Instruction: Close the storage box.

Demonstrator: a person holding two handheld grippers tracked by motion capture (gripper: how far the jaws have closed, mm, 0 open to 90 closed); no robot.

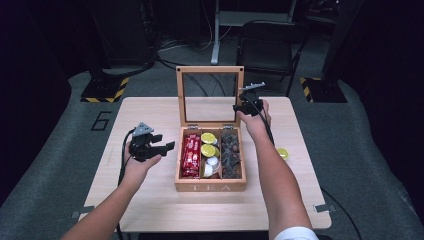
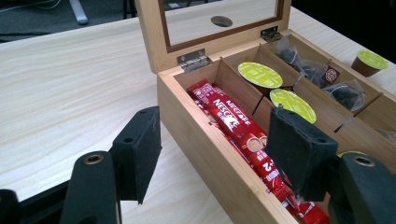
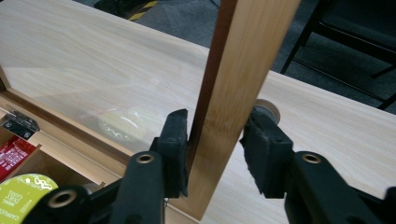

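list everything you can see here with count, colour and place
tea box: 1, light wood, middle of the table, three compartments
lid: 1, wood frame with clear pane, standing upright at the back of the box
stick sachets: several, red, left compartment
capsules: several, green and white tops, middle compartment
tea bags: several, dark in clear wrap, right compartment
loose capsule: 1, green top, on the table right of the box
table: 1, pale wood
chair: 1, black, behind the table
left claw: 1, black, open, just left of the box
right claw: 1, black, shut on the lid's right edge
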